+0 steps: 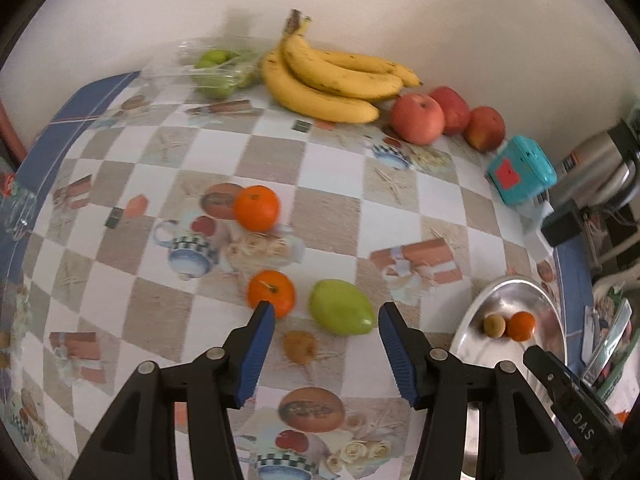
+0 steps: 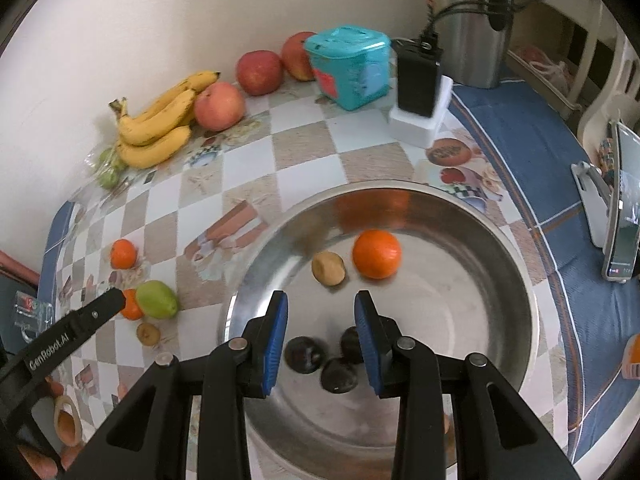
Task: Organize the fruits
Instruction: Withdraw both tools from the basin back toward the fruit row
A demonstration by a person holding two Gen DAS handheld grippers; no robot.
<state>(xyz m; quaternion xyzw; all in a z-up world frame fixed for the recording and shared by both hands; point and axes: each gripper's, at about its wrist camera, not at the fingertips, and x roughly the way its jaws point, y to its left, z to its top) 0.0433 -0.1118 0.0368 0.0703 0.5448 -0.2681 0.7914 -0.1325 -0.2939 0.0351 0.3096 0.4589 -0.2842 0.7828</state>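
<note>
My left gripper [image 1: 326, 312] is open and empty, just above the table, with a green pear [image 1: 340, 307] between its fingertips and an orange [image 1: 271, 293] touching the left finger. A second orange [image 1: 256, 208] lies further back. My right gripper [image 2: 321, 300] is open and empty over the steel bowl [image 2: 516, 248]. The bowl holds an orange [image 2: 376, 253], a brown kiwi [image 2: 328, 268] and three dark plums [image 2: 303, 354]. The pear [image 2: 157, 299] and both oranges also show in the right wrist view.
Bananas [image 1: 328, 76], three red apples [image 1: 418, 118] and bagged green fruit [image 1: 218, 68] line the wall. A teal box [image 1: 520, 170], a steel flask [image 2: 468, 20], a black charger [image 2: 418, 84] and a phone on a stand [image 2: 620, 208] stand at the right.
</note>
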